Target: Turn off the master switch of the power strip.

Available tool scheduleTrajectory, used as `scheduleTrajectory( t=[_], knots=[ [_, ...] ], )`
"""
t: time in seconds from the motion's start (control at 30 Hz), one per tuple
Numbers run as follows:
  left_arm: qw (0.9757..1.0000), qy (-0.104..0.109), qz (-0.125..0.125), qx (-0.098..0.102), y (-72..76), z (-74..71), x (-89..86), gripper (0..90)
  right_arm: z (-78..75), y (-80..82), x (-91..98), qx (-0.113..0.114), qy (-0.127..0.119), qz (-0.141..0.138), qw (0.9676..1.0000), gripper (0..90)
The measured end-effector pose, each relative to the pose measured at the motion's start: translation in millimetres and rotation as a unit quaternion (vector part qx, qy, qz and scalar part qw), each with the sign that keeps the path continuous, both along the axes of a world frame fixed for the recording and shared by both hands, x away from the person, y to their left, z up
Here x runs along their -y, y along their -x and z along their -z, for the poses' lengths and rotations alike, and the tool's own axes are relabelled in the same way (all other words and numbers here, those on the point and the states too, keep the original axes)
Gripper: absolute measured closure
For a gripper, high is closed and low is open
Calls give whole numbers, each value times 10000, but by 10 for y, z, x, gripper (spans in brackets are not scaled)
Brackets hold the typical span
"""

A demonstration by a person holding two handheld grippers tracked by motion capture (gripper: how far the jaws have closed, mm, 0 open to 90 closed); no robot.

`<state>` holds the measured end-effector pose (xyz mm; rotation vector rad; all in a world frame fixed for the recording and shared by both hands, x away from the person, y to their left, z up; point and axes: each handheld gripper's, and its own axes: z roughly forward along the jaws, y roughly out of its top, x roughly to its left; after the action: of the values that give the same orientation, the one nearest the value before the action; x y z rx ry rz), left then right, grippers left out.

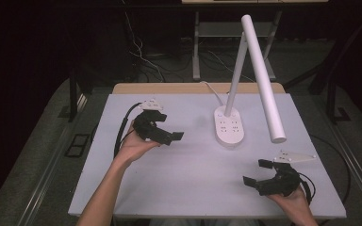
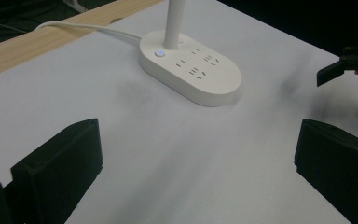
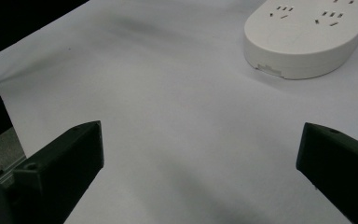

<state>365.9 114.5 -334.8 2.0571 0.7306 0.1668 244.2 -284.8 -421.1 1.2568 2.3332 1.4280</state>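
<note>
Both tools are off the lamp right now. The left tool [image 1: 172, 137] hovers over the left half of the counter [image 1: 188, 183] with its jaws spread wide and nothing between them, aimed toward the desk lamp [image 1: 229, 125]. The right tool [image 1: 258, 172] sits low at the near right corner, jaws apart too and empty.

The lamp stands toward the back of the counter, a little right of centre. Its oval base [image 2: 191, 67] lies flat, socket holes on top and a small round button [image 2: 159, 53] beside the stem [image 1: 236, 70]. From the stem's top a long white light bar [image 1: 264, 77] slopes down toward the right tool.

Judging by looks, that base is hard, smooth plastic, probably weighted and too broad to pinch comfortably. The bar looks light and rigid, likely hinged, so it is the natural place to grip, though its round surface could slip. The white cord [image 2: 88, 29] running off the back edge may tug.

The counter is white, matte and open; beyond it are a wooden strip [image 1: 169, 88], dark floor and loose cables [image 1: 143, 59].
</note>
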Motion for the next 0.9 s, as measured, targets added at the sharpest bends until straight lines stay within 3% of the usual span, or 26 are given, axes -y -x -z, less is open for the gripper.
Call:
scheduleTrajectory(
  t=[0.37, 0.9],
  knots=[
    [9999, -41, -87, -49, -199, -48, 94, 0, 3, -4, 2, 2, 26, 6, 10000, 0],
    [9997, -188, 129, -107, -492, -21, 395, 0, 1, -4, 30, 3, 9, 63, 10000, 0]
  ],
)
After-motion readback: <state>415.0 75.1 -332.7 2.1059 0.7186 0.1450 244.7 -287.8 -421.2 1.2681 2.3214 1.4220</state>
